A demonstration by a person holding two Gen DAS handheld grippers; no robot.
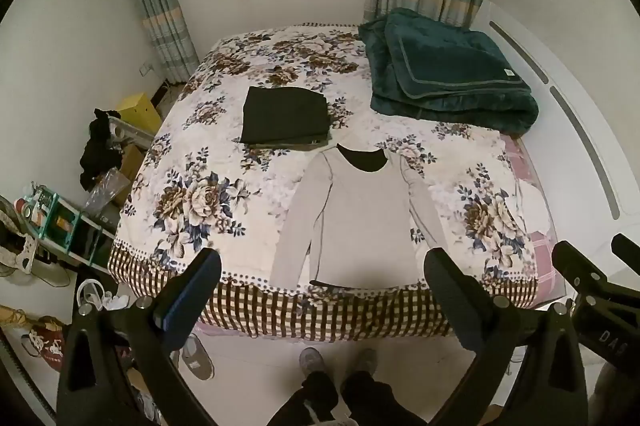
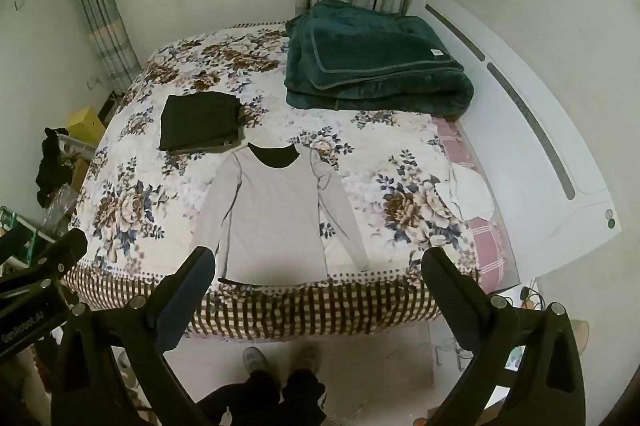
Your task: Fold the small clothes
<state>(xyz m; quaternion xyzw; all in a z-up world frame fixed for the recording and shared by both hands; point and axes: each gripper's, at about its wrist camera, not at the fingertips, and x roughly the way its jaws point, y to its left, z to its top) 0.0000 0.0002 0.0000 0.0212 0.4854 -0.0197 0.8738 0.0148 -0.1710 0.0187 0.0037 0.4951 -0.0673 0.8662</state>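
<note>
A grey long-sleeved top (image 1: 360,214) lies flat on the floral bed cover (image 1: 208,202), neck away from me, hem at the near edge, both sleeves spread down its sides. It also shows in the right wrist view (image 2: 276,214). A folded dark garment (image 1: 286,116) lies beyond it to the left, also seen in the right wrist view (image 2: 200,122). My left gripper (image 1: 324,270) is open and empty, held high above the bed's near edge. My right gripper (image 2: 320,268) is open and empty, at the same height beside it.
A folded dark green blanket (image 1: 448,70) lies at the bed's far right near the white headboard (image 1: 580,130). Shelves, shoes and clutter (image 1: 60,222) crowd the floor left of the bed. My feet (image 1: 336,362) stand on the floor at the bed's near edge.
</note>
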